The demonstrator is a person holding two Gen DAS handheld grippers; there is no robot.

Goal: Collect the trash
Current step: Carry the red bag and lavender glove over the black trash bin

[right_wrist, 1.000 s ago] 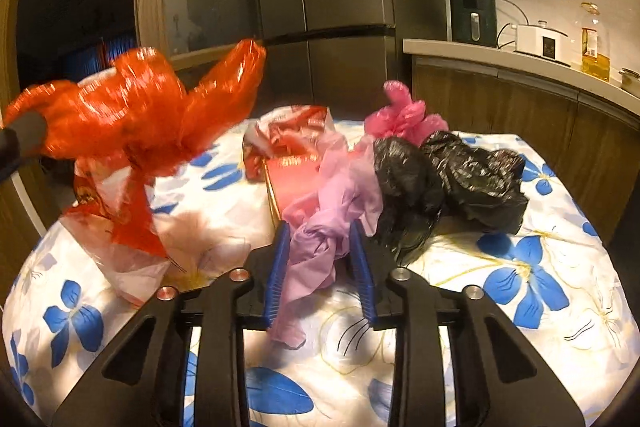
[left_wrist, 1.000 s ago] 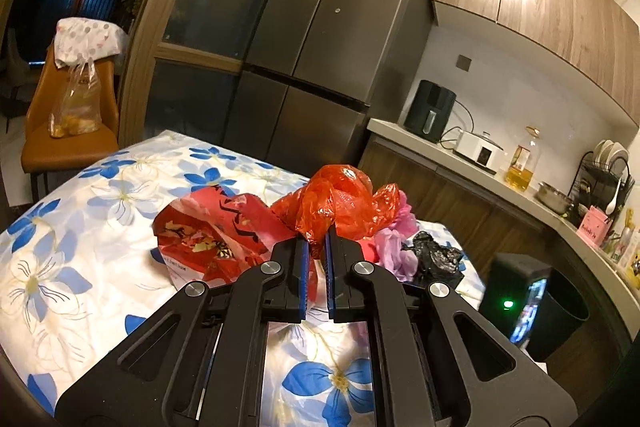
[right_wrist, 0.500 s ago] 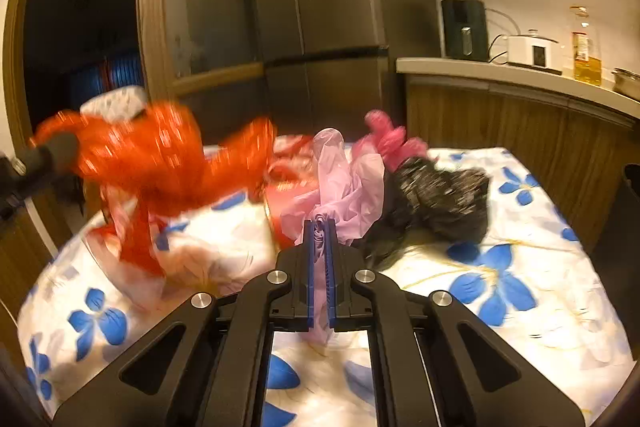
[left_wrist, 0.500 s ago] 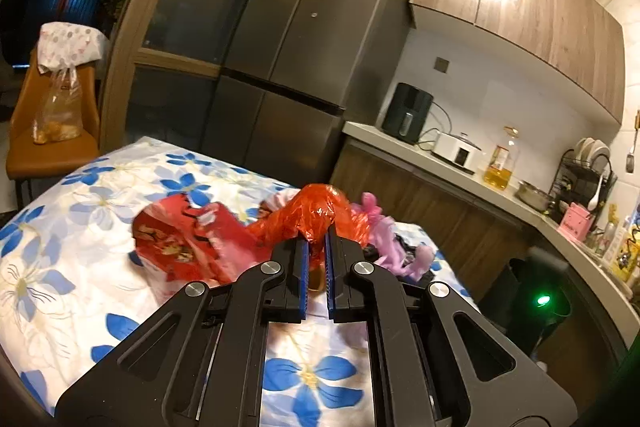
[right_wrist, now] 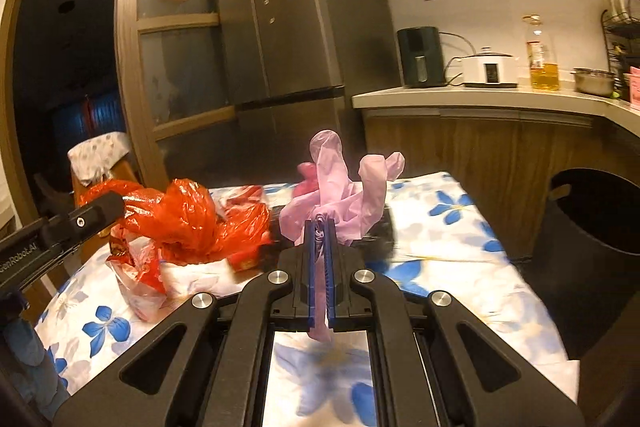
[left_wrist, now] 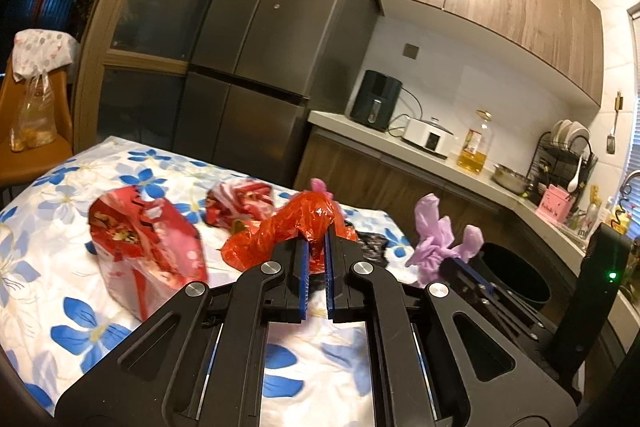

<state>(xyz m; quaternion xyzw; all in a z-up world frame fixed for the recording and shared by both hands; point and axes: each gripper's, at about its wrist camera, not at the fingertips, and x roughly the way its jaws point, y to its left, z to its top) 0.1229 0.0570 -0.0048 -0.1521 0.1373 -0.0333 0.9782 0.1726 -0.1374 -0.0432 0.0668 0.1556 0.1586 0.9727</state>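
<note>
The orange-red plastic bag (left_wrist: pixel 296 231) was clamped between the blue pads of the left gripper (left_wrist: pixel 315 247), lifted clear of the flower-print tablecloth (left_wrist: pixel 60 211). The pale pink plastic bag (right_wrist: pixel 340 183) was pinched in the right gripper (right_wrist: pixel 319 227), whose jaws had just closed on it; a loose tail hung below the pads. In the left wrist view the pink bag stood at about three o'clock from the red one, the two apart. Left on the cloth were a red printed snack wrapper (left_wrist: pixel 144 243) at nine o'clock of the red bag, a red-and-white wrapper (left_wrist: pixel 240 201) at eleven o'clock, and a black plastic bag (left_wrist: pixel 372 247) just right of the left gripper's tips. A black waste bin (right_wrist: pixel 596 211) stood on the floor off the table's corner, at three o'clock in the right wrist view. Beyond the table, at twelve o'clock, stood the grey refrigerator (left_wrist: pixel 272 39), with the kitchen counter (left_wrist: pixel 420 157) running to its right
</note>
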